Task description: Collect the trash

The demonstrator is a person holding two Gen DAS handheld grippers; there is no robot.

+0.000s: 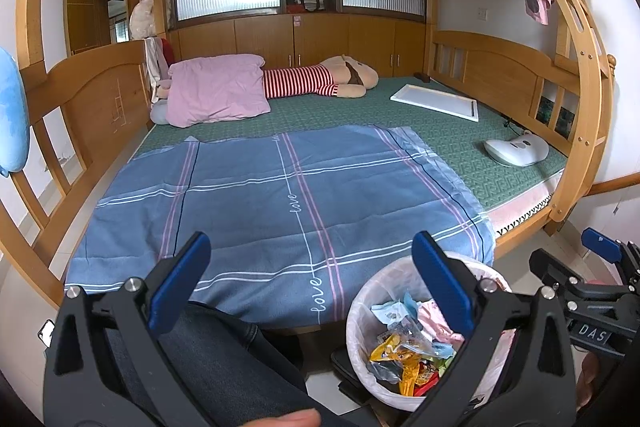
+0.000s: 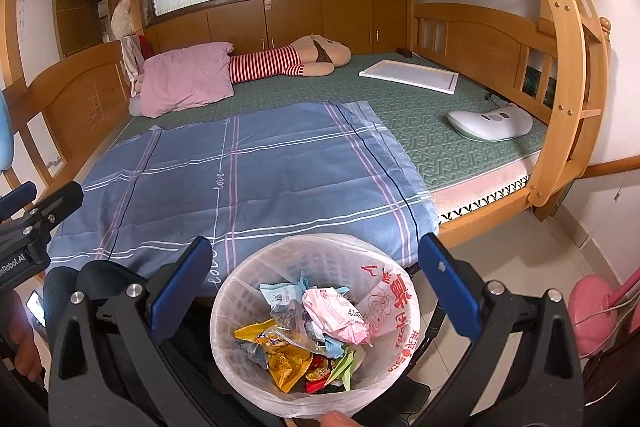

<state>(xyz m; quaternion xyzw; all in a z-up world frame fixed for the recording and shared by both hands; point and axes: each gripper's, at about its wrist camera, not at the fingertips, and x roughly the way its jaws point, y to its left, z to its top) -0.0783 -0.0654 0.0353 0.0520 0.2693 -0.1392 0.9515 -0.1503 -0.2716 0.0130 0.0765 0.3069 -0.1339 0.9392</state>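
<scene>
Both claws held wide apart, nothing between the fingers. Left gripper (image 1: 310,275) up over the near edge of the blue plaid sheet (image 1: 280,195), blue pads (image 1: 180,279) spread. Right gripper (image 2: 316,279) directly above the white bin (image 2: 256,291), fingers straddling the rim, not touching it as far as visible. Bin on the tiled floor just beside the bed's near edge, lined with a translucent bag with red print (image 2: 394,303). Inside: crumpled wrappers (image 2: 308,335), pink-white one on top, yellow snack packet, light blue packet, green folded paper, red bits at the bottom. Sheet surface flat, no loose trash visible on it. Farther back on the green mattress (image 1: 452,143): pink pillow (image 1: 216,91), striped plush toy (image 1: 320,81), white flat board (image 1: 436,101), white rounded gadget (image 1: 516,149) near the wooden ladder (image 1: 576,75). Dark-jeaned leg (image 1: 200,355) under left gripper. Pink object (image 2: 592,315) on floor at right, unclear what.
</scene>
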